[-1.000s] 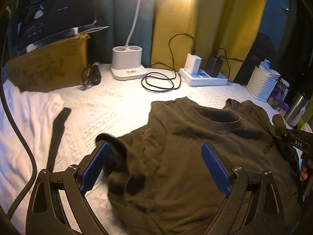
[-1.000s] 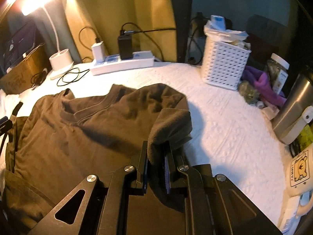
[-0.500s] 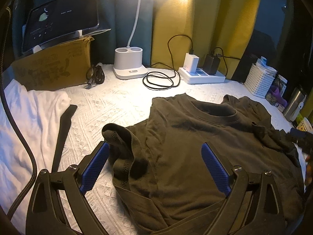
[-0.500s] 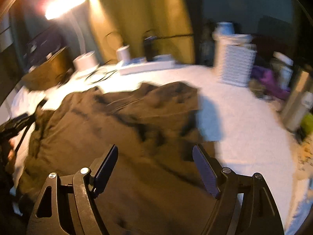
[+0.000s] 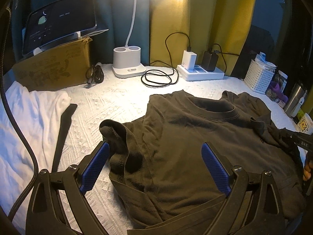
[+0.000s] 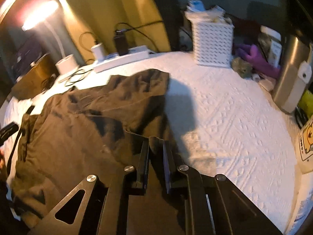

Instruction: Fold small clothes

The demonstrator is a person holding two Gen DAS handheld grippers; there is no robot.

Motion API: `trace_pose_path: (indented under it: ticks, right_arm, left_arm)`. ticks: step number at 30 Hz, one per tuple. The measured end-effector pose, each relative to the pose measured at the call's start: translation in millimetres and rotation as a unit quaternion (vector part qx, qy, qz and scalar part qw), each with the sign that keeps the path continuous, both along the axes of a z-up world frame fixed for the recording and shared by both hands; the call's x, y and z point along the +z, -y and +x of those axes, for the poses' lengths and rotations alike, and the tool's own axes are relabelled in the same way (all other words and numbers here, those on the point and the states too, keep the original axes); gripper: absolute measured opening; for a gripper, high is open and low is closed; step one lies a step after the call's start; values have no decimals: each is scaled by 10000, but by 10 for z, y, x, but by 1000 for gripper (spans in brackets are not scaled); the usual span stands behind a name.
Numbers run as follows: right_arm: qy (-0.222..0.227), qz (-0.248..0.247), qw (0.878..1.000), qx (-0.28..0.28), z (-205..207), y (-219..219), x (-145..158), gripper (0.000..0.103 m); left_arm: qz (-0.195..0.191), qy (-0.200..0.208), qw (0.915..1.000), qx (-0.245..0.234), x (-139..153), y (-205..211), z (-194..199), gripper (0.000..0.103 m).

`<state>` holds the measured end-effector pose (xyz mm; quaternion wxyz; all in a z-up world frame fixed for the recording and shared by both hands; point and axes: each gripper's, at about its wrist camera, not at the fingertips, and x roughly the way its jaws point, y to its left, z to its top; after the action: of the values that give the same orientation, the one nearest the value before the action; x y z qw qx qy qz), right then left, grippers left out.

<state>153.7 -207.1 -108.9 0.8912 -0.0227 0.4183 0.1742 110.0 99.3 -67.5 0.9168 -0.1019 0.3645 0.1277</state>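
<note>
A: Big picture first: the table [image 5: 121, 105], under its white textured cover, carries a dark olive T-shirt [image 5: 195, 141] spread across the near middle, collar toward the far edge where the lamp base [image 5: 128, 64] and the power strip [image 5: 201, 72] sit.

B: And a white garment [image 5: 29, 113] is bunched at the left edge, waiting its turn, I'd say.

A: Down to the sleeves. The left sleeve [image 5: 117, 137] is curled up in a lump right at the left tongs [image 5: 154, 165], which stand spread wide over the shirt's lower left, pads clear of the cloth.

B: Over on the right, the right tongs [image 6: 155, 156] have just been closing, and they're now pinching a fold of the T-shirt's right side, cloth visibly caught between the fingers.

A: So the step in hand looks like bringing that right side inward over the chest.

B: My read too. To do it well, lift only enough to clear the body of the shirt, carry the edge straight across, and lay it down parallel to the side seam.

A: And flatten that rumpled right shoulder on the way, or the crease gets locked in.

B: The left tongs could pin the middle while that happens, then deal with the curled sleeve.
</note>
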Motion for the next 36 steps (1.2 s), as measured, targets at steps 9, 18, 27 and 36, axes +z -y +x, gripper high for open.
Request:
trace_pose_path:
  ticks: [9,18,27,36]
  right_arm:
    - [-416,-233,9983,337,-444,-282,-281,12]
    - [-383,-355,9984,203,-605,-271,-159,12]
    - [44,-473,9989,10,-594,-193,84,94]
    - [-35,-292,9996,-32,-550,-126,39,94]
  left_arm:
    - [-39,-200,9996,205,-149,-292,-152,94]
    - [-152,-352,9980,503,-325,-731,-57,94]
    - [-294,-635,9971,-305,-466,-456,125,28]
    - [-22,-420,9988,234,-342,-699,-40,6]
